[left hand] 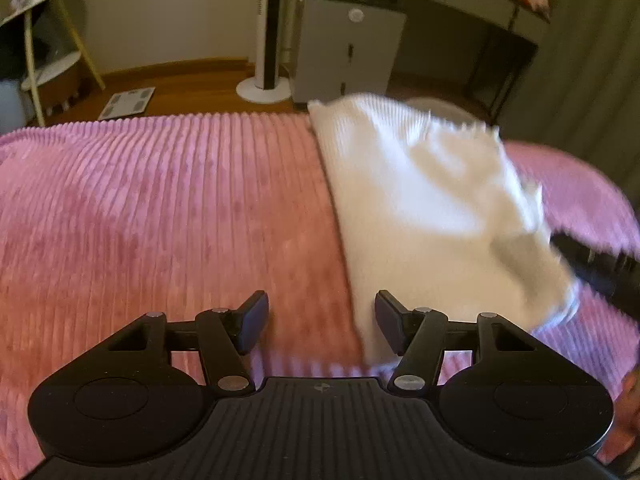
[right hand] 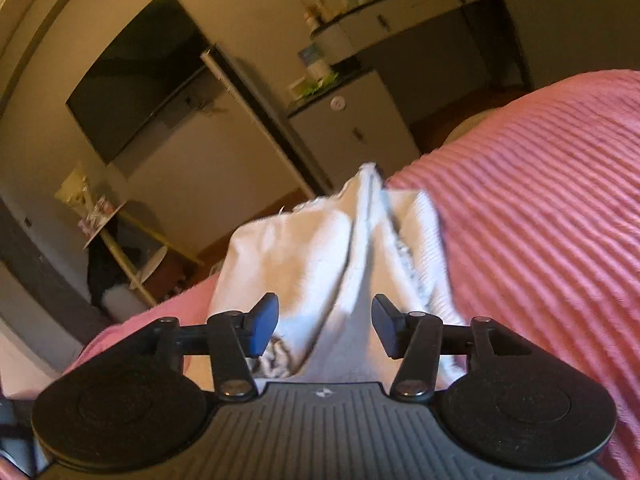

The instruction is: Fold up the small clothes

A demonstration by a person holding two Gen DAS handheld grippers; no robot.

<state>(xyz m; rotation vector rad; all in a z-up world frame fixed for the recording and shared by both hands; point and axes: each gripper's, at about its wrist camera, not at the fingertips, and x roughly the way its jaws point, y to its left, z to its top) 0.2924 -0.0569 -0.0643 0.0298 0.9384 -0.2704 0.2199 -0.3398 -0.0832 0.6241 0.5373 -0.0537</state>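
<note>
1. Both grippers stand with jaws apart and hold nothing: my left gripper (left hand: pixel 322 322) hovers over the pink bed cover (left hand: pixel 160 208) at the near left edge of the white garment (left hand: pixel 420 200); my right gripper (right hand: pixel 325 326) has cloth between its jaws, unpressed.
2. To fold well, I would pinch only the top layer at matching near corners and lift evenly.
3. Garment lies right of centre, its long axis running near to far, its ridge slightly raised.

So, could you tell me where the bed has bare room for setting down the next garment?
The pink blanket lies bare left of the white garment, up to the far edge. The right is crowded by garment and right gripper.
</note>
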